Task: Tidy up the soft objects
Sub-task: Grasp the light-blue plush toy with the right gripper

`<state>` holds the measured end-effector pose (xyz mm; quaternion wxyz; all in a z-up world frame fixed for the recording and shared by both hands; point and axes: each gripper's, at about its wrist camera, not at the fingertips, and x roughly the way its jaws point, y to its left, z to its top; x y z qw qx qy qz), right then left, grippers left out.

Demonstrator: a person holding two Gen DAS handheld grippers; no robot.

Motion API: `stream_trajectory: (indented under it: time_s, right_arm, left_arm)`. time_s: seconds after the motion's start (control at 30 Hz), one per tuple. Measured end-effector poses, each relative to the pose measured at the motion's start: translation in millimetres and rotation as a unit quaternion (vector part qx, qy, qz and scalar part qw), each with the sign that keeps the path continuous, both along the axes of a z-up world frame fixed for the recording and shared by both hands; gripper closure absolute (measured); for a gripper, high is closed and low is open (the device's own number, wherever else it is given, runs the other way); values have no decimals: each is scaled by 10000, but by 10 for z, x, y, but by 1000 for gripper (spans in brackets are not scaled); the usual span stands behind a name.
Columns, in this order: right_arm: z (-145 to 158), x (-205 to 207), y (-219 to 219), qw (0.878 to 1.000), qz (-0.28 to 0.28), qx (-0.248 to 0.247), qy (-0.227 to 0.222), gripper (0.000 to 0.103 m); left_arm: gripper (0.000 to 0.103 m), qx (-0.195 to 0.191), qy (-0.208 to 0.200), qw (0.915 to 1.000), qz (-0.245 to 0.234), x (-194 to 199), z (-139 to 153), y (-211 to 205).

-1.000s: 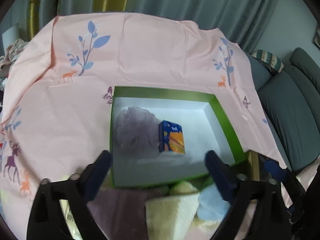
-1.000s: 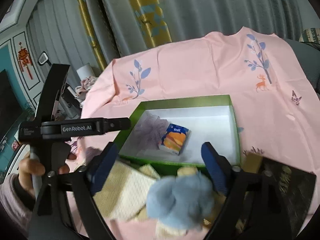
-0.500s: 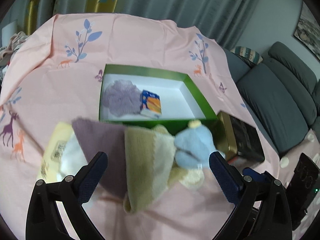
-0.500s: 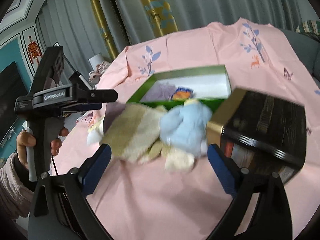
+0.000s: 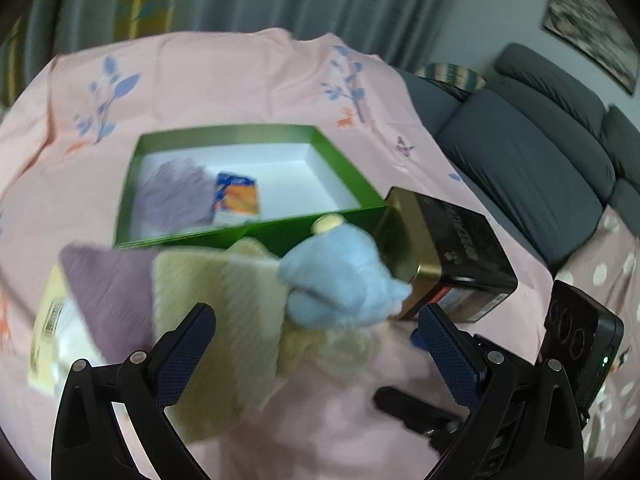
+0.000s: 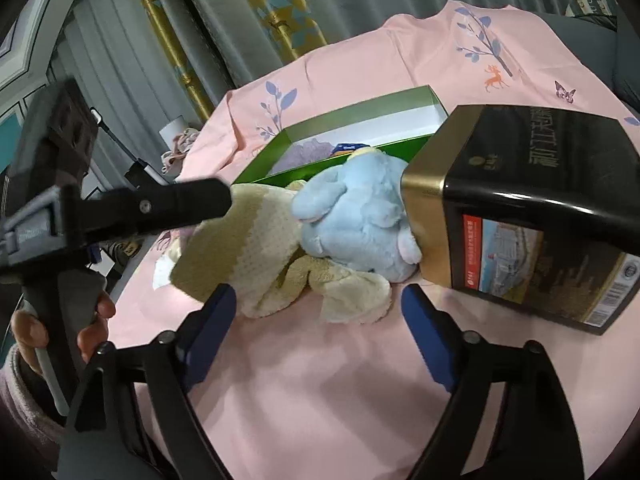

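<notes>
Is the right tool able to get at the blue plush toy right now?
Probably yes. The right tool is open and empty, and the blue plush toy lies on top of the pile, though the black tin crowds its right side.

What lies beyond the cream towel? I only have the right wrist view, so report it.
Observer: A folded purple cloth lies beside the cream towel, on the side away from the blue plush toy.
Operator: Now tell me what is in the green box.
Observer: A purple puff and a blue-and-orange pack, side by side in the left half of the green box.
Operator: Report the left gripper.
Observer: The left gripper is open, holding nothing.
</notes>
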<state>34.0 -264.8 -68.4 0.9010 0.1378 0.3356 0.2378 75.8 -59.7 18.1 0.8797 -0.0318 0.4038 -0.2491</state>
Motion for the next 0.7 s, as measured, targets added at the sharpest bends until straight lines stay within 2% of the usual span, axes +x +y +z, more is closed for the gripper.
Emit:
stream_trajectory:
  time_s: [0.1,0.27,0.33,0.4,0.53,0.57,0.7]
  right_arm:
    - [-34,107,4,9998,-124,114,100,27]
    - [-123,252,22,9989,-305,209,284,32]
    - [-166,311,21,9981,-341,306,411,34]
    - [-203,360,24,9974,-454,270,486,35]
    - [-267,437,-2,9950,-555,464,683,36]
    - [-276,450,5,9947,-583,449,715,36]
    - [-312,496,26,9934,-646,512,795,37]
  left_arm:
    - [2,153,42,9997,-170,205,-28,-160]
    - [2,134,228,9992,-313,491,-107,-314]
    - [10,151,335,9988,-314,585,-164,-355]
    - [23,160,497,9981,-329,670,-233,-382]
    - [31,241,739,9962,-382,768,-373,-445]
    - [32,161,808,9957,-431,775,-399,-450]
    - [51,-67,998,9932,-592,754,-439,-487]
